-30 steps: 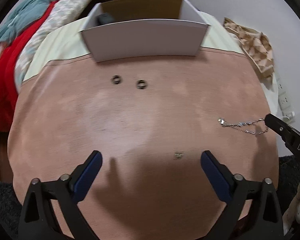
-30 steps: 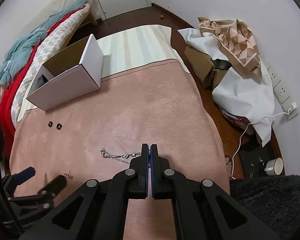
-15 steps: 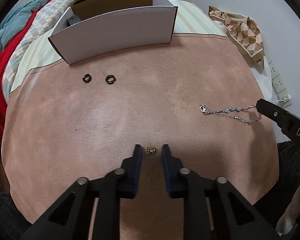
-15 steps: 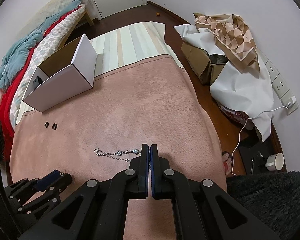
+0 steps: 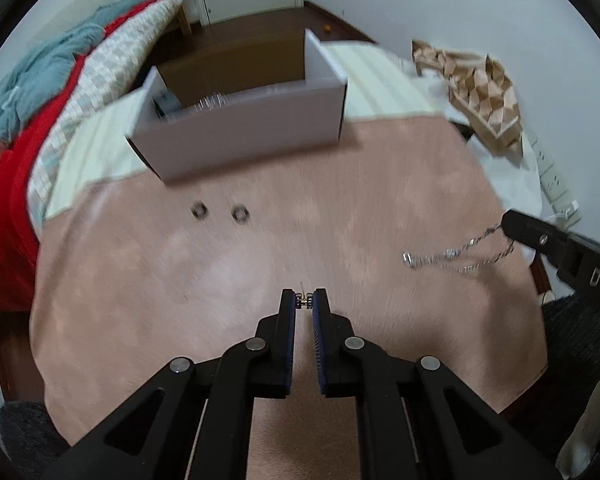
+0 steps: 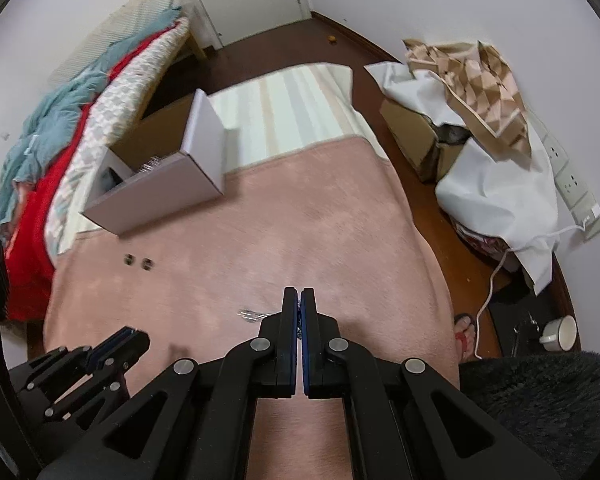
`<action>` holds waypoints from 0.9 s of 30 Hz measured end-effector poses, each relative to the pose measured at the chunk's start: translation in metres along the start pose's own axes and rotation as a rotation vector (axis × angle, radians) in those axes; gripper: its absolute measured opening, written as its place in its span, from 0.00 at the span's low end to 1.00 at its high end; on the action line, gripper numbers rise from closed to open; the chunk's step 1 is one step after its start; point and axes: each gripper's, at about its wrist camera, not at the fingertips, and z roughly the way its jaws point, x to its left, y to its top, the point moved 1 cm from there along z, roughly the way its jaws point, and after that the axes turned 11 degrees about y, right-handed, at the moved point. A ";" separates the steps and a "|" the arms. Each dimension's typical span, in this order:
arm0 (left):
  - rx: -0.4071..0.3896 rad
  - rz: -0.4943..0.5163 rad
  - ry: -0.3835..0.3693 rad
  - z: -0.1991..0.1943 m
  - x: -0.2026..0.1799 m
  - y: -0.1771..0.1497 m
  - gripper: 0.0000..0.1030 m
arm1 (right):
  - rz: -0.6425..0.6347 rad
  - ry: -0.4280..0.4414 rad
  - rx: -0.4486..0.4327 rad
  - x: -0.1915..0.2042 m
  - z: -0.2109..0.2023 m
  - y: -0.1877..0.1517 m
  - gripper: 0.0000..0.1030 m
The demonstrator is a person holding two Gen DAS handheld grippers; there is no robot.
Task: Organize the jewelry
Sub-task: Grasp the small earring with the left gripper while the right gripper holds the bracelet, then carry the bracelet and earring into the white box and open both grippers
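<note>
My left gripper (image 5: 304, 302) is shut on a small earring (image 5: 303, 301), lifted above the pink cloth (image 5: 340, 200). My right gripper (image 6: 299, 300) is shut on a silver chain bracelet (image 5: 456, 254), which hangs from its tips above the cloth; in the right wrist view the chain (image 6: 256, 314) is a blur left of the tips. Two dark rings (image 5: 199, 210) (image 5: 240, 213) lie on the cloth in front of an open white box (image 5: 240, 136). The left gripper also shows in the right wrist view (image 6: 120, 344).
The white box (image 6: 156, 188) holds a few items. A striped cloth (image 6: 284, 112) lies behind it. Red and teal bedding (image 5: 40, 112) is at the left. A patterned bag (image 6: 480, 80), cardboard box and wall sockets (image 6: 576, 192) are at the right.
My left gripper has closed on the earring and lifted it off the cloth. My right gripper has raised the bracelet, which now dangles. Both views have pulled up and back.
</note>
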 end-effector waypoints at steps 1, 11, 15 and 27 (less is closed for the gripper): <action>-0.022 -0.010 0.001 -0.008 0.004 0.005 0.06 | -0.006 0.009 -0.006 0.004 -0.004 0.003 0.01; -0.153 -0.089 0.005 -0.053 0.042 0.056 0.06 | -0.101 0.103 -0.106 0.060 -0.047 0.058 0.01; -0.174 -0.142 -0.006 -0.057 0.069 0.083 0.06 | -0.134 0.139 -0.147 0.083 -0.058 0.094 0.01; -0.100 -0.219 -0.091 -0.021 0.128 0.157 0.06 | -0.175 0.204 -0.080 0.133 0.006 0.188 0.01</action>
